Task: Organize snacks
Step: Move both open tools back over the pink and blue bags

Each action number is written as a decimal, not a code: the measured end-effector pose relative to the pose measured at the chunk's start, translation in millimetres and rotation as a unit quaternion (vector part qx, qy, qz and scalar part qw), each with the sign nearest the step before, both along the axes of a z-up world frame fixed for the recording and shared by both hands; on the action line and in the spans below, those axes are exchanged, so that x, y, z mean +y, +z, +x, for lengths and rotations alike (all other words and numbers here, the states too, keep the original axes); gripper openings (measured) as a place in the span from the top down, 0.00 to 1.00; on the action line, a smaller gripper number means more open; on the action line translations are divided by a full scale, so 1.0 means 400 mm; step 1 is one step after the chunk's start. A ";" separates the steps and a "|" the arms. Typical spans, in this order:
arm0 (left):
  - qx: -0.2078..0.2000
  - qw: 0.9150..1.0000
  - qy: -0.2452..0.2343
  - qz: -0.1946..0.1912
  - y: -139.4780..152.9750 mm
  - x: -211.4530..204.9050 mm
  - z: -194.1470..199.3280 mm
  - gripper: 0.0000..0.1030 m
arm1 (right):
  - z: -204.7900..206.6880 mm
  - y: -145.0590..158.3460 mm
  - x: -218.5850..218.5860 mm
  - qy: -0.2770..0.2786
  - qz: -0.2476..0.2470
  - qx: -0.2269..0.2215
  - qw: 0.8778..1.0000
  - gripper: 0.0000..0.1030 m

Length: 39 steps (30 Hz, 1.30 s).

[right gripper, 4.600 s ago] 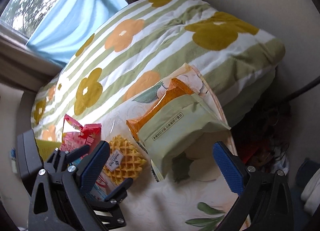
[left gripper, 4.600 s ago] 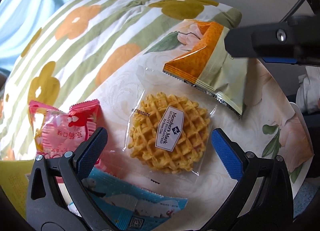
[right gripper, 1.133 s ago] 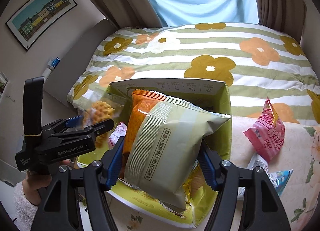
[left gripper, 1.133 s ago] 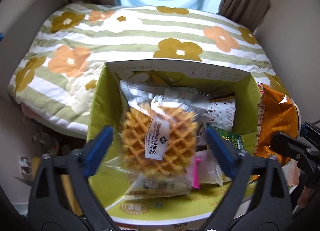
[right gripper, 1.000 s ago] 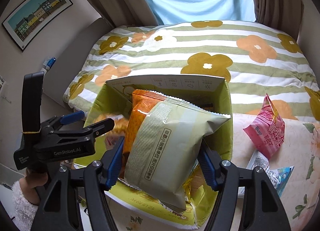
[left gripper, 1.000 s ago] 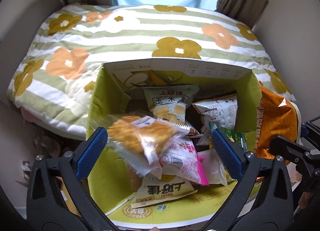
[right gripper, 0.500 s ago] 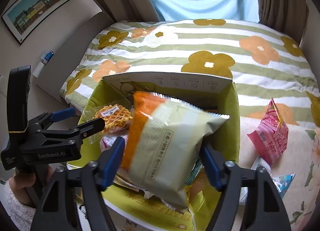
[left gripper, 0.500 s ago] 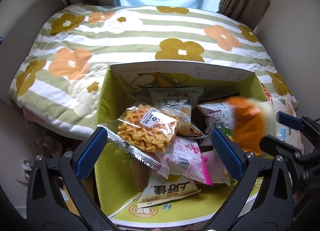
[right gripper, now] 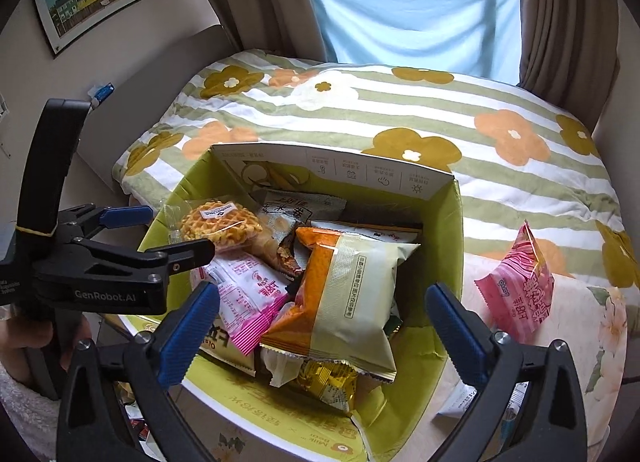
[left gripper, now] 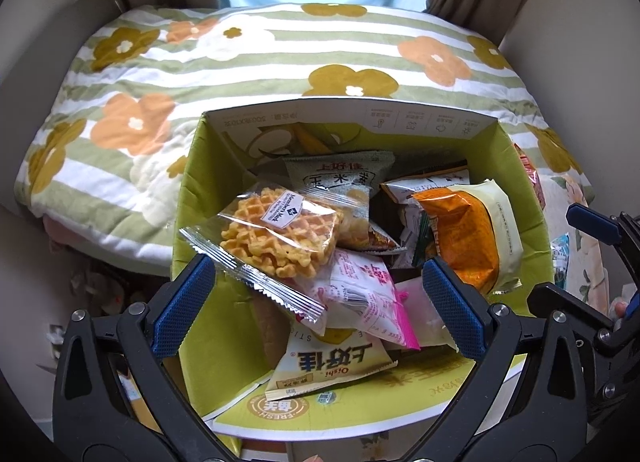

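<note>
Snacks fill the green box [left gripper: 192, 198]; left hand-held gripper [left gripper: 316, 310] hangs spread over it, waffle pack [left gripper: 280, 234] lying on top. Right view: right hand-held gripper [right gripper: 320, 332] opening wide, orange bag [right gripper: 348, 294] resting loose in the box, pink packet [right gripper: 520, 294] outside on the bed.

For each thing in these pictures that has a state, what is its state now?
Green box: open, full of snacks.
Waffle pack: sealed, lying in the box.
Orange bag: sealed, lying in the box.
Pink bag: outside the box.
Left gripper: open, empty.
Right gripper: jaws opening, nothing gripped.
</note>
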<state>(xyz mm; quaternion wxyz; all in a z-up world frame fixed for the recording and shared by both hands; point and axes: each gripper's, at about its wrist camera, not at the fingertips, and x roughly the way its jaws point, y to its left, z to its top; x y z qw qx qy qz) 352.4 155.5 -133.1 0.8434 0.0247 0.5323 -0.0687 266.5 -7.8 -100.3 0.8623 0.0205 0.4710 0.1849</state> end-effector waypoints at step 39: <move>-0.033 0.997 -0.061 -0.016 0.092 -0.649 -0.218 0.00 | -0.082 0.115 -0.699 -0.043 -0.011 -0.041 0.998 0.00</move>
